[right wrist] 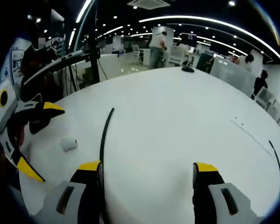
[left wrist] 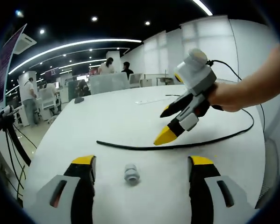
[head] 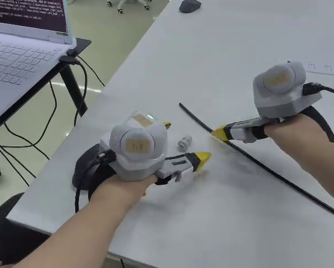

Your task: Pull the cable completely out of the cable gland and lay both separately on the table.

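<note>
I am finding the left tongs (left wrist: pixel 142 161) standing apart, clamping nothing, with their two yellow-tipped jaws reaching out low over the white table (head: pixel 222 56). In the left gripper view the cable gland (left wrist: pixel 131 173), a small pale grey fitting, is lying on the table between those jaws, touching neither of them. The right tongs (right wrist: pixel 147 166) are likewise standing apart and holding nothing. In the right gripper view the black cable (head: pixel 289 182) is running along the table close beside one jaw, and I cannot tell whether it is touching that jaw. In the head view the yellow tip of the right tongs is sitting directly over the cable, near its free end. The cable is lying flat on the table in a long, nearly straight line, running away under the person's right forearm to the edge of the head view. I am seeing the gland lying clear of the cable, near its free end but apart from it, with nothing threaded through it. Further out, a dark rounded object (head: pixel 189 5) is resting at the far end of the table. An open laptop (head: pixel 22 39) is sitting on a black stand off the table's left side.
</note>
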